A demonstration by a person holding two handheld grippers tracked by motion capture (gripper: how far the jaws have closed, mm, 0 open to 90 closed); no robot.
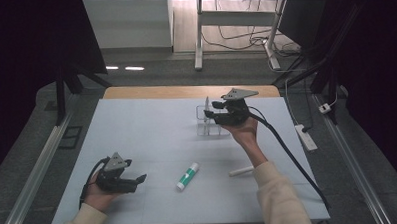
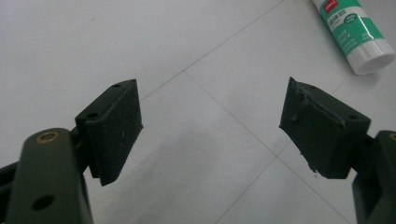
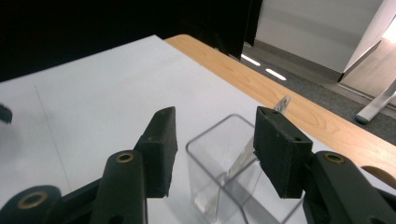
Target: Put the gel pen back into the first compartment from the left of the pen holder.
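Note:
A clear square container (image 1: 210, 125) stands near the table's far edge, with a thin silvery stick (image 1: 206, 105) leaning upright in it. My right gripper (image 1: 213, 111) hovers just over the container's rim with its jaws apart. In the right gripper view the container (image 3: 219, 186) sits below and between the open jaws of that gripper (image 3: 215, 120), and the stick (image 3: 243, 158) runs close by the right-hand pad. My left gripper (image 1: 136, 174) rests low at the near left, open and empty. The left gripper view shows it (image 2: 212, 109) over bare table.
A green-and-white glue stick (image 1: 187, 176) lies near the front middle, at the top right in the left gripper view (image 2: 355, 32). A short white stick (image 1: 241, 171) lies to its right. The white mat (image 1: 152, 128) covers a wooden table (image 1: 186, 91). The right gripper's cable (image 1: 288, 154) trails off to the right.

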